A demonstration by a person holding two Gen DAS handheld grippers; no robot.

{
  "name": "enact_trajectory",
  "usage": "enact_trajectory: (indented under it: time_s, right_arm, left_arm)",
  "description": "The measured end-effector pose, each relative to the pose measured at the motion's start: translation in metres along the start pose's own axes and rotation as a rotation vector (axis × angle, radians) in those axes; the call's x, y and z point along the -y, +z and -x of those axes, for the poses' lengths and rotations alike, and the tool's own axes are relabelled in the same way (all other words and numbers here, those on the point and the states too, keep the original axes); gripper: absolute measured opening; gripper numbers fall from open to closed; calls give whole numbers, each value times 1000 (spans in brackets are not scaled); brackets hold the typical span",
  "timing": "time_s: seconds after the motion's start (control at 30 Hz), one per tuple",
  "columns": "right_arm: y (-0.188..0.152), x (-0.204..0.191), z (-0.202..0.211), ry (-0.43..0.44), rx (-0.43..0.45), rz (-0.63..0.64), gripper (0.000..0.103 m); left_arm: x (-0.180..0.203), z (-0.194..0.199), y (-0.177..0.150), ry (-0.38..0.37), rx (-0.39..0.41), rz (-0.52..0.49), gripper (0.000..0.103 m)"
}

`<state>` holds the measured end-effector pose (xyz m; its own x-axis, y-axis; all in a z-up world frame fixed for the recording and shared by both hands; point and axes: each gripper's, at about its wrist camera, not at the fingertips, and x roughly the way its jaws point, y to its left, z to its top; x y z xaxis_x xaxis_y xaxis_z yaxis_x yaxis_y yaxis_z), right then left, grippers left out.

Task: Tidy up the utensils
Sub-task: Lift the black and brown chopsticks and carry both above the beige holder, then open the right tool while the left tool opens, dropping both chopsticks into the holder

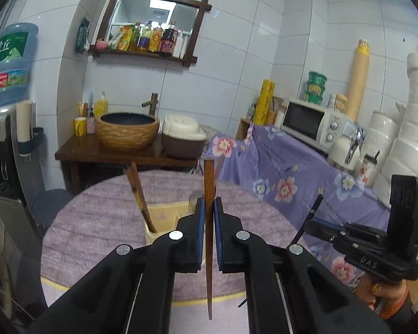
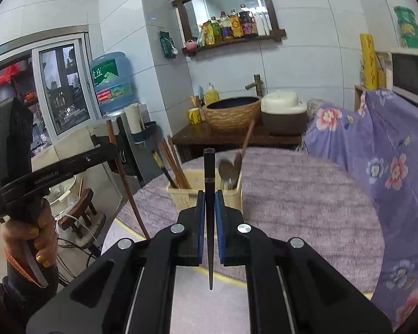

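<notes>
My left gripper [image 1: 208, 203] is shut on a brown wooden chopstick [image 1: 209, 181] held upright above the round table. My right gripper [image 2: 209, 197] is shut on a black chopstick [image 2: 209, 167], also upright. A cream two-compartment utensil holder [image 2: 181, 194] stands on the table just beyond both grippers; it also shows in the left wrist view [image 1: 164, 220]. Its left compartment holds several chopsticks [image 2: 175, 167], its right compartment spoons [image 2: 228, 172]. The right gripper with its black chopstick shows at the right of the left wrist view [image 1: 315, 222]. The left gripper shows at the left of the right wrist view [image 2: 108, 150].
The round table has a lilac cloth [image 2: 306, 194]. A floral purple cloth [image 1: 287, 172] covers a counter to the right, with a microwave [image 1: 309, 122] and paper rolls. A wooden stand with a basin [image 1: 128, 130] and rice cooker [image 1: 181, 139] lies behind. A water dispenser [image 1: 5, 128] stands left.
</notes>
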<state>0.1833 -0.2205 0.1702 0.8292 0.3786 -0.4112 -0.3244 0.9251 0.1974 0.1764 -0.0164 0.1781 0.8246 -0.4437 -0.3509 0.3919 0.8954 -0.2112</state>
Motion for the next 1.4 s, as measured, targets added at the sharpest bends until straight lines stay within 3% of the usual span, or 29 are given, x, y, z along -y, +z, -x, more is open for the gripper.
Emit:
enact_trajectory:
  time_s: [0.17, 0.27, 0.43, 0.57, 0.83, 1.0, 1.2, 1.23, 1.27, 1.3, 1.33, 1.37, 1.4]
  right_arm:
    - [66, -10, -6, -19, 84, 23, 8]
    - [98, -19, -13, -27, 131, 37, 8]
    - [117, -28, -40, -86, 198, 63, 8]
    - [90, -23, -85, -116, 144, 57, 8]
    - [26, -7, -137, -119, 19, 40, 8]
    - [14, 6, -146, -106, -13, 8, 7]
    - [7, 9, -138, -80, 6, -13, 7]
    - [5, 9, -134, -76, 11, -16, 8]
    - [2, 9, -128, -73, 18, -17, 8]
    - [-1, 8, -122, -73, 27, -16, 12]
    - [-4, 8, -115, -77, 34, -19, 17]
    - [-10, 8, -107, -83, 46, -21, 38]
    - [-18, 8, -97, -104, 62, -24, 70]
  left_arm:
    - [1, 3, 57, 36, 94, 3, 8]
    - [5, -7, 85, 122, 145, -16, 8]
    - [-6, -45, 89, 222, 139, 9, 8]
    - [-15, -77, 60, 273, 88, 13, 8]
    - [-32, -106, 0, 275, -27, 15, 8]
    - [-42, -116, -19, 259, -84, 23, 8]
    - [-46, -104, -20, 223, -80, 45, 9]
    - [-45, -99, -21, 215, -75, 41, 12]
    - [-43, -93, -23, 207, -67, 32, 22]
    - [-40, -85, -26, 199, -55, 21, 30]
    - [-37, -79, -30, 194, -39, 12, 49]
    - [-34, -66, -36, 192, -9, 1, 58]
    - [-32, -58, -42, 194, 14, -6, 72]
